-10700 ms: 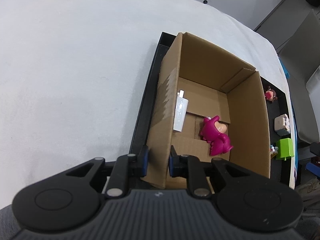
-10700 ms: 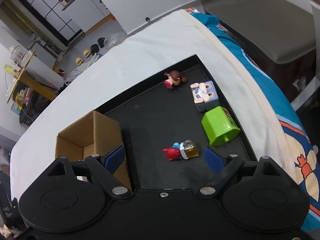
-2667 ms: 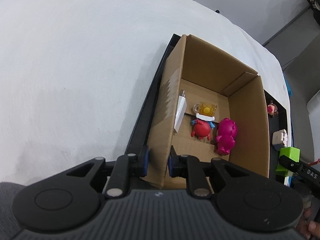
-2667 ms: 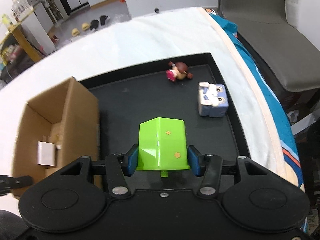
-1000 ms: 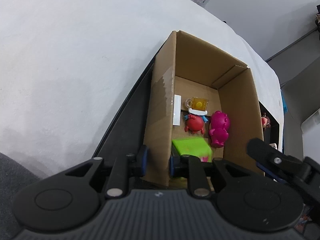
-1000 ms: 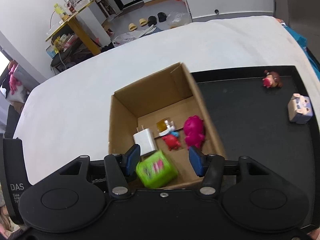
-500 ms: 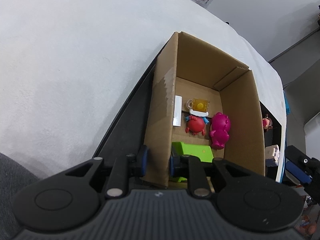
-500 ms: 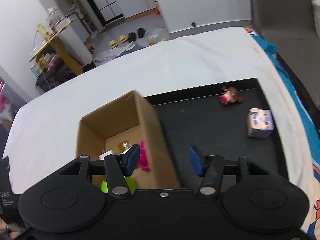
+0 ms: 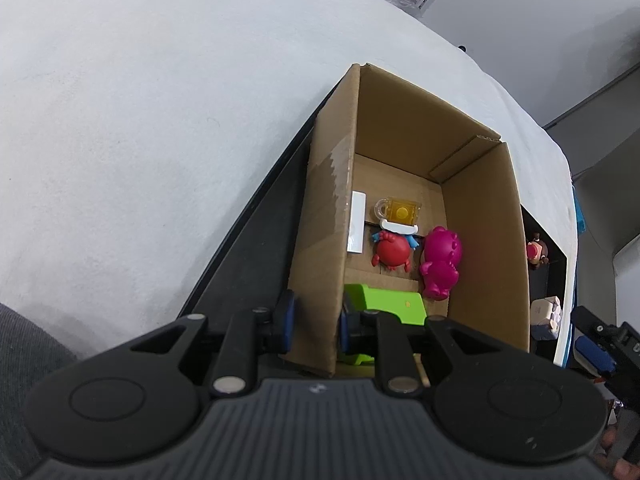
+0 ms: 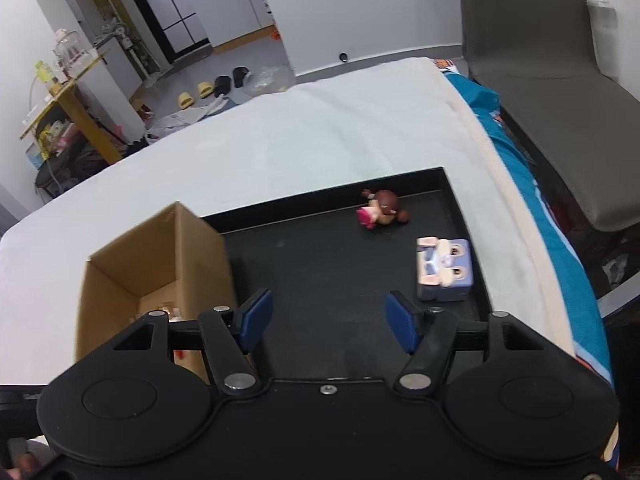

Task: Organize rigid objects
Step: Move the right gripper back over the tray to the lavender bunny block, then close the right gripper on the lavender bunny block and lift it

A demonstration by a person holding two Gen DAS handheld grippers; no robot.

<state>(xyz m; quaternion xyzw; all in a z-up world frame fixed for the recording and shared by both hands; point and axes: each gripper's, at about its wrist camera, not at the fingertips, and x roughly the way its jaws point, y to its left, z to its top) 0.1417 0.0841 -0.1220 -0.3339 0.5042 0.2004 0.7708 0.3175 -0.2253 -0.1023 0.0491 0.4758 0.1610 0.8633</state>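
White cloth (image 10: 320,128) covers the surface, and on it lies a black tray (image 10: 320,264) with an open cardboard box (image 9: 484,240) standing at one end. Readable writing is scarce: a label high on the grey chair (image 10: 532,60) in the right wrist view is too small to make out, and the toys carry only printed faces and a small star.

The left gripper (image 9: 314,322) pinches the near wall of the box, one blue pad outside and one inside. Its view looks straight down into the box: a white charger block (image 9: 356,224) against the left wall, a clear yellow mug toy (image 9: 400,210), a red crab figure (image 9: 394,252), a magenta figure (image 9: 440,264) and a green block (image 9: 384,304) nearest the camera.

The right gripper (image 10: 326,320) hovers over bare tray, its jaws opening with nothing between them. Its view shows almost nothing of the box's contents, but it shows the toys on the tray clearly: a small doll (image 10: 380,208) lying near the far rim and a pale cube toy (image 10: 442,268) by the right rim. The left view catches these only as slivers beyond the box wall. Shelves, a yellow table and slippers on the floor appear in the right view alone
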